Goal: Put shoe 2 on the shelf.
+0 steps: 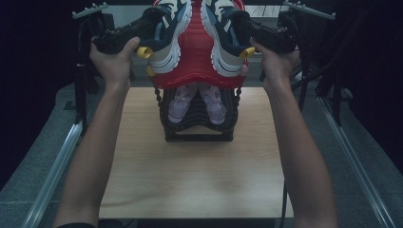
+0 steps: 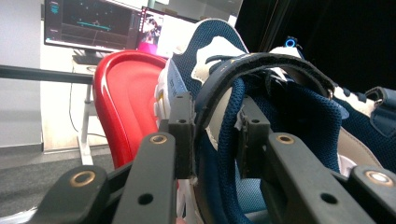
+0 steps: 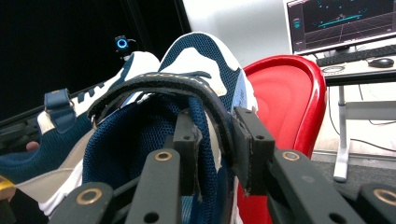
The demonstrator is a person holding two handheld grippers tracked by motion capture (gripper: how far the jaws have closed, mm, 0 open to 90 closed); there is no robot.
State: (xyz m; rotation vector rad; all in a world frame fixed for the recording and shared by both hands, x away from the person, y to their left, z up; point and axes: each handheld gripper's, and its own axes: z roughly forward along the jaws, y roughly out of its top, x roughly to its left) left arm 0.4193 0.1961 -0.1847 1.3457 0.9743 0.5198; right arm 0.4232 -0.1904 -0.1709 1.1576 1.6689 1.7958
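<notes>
Above the wooden desk (image 1: 199, 175), a red tray (image 1: 197, 57) is riding between two navy-and-white sneakers (image 1: 168, 33), because the left gripper (image 1: 142, 23) and right gripper (image 1: 242, 23) are each clenching their jaws on a sneaker's collar, lifting the pair off the black shoe rack (image 1: 198, 124).

I see two navy blue mesh shoes, the left shoe (image 1: 168, 35) and the right shoe (image 1: 223, 33), each with white panels, white soles and a grey band above the sole. Each heel carries a small yellow tab (image 1: 144, 51). Behind the shoes sits a glossy red tray (image 1: 197, 61), plain and unpatterned. Below the red tray I make out a black ribbed rack (image 1: 199, 124) holding a smaller pair (image 1: 197, 102) that looks pale pink or lilac, though the dim light leaves me unsure. Under the rack, the table (image 1: 190, 180) is light wood grain. My left gripper (image 2: 212, 135) and right gripper (image 3: 217, 149) are matt black with brass-coloured rivets.
</notes>
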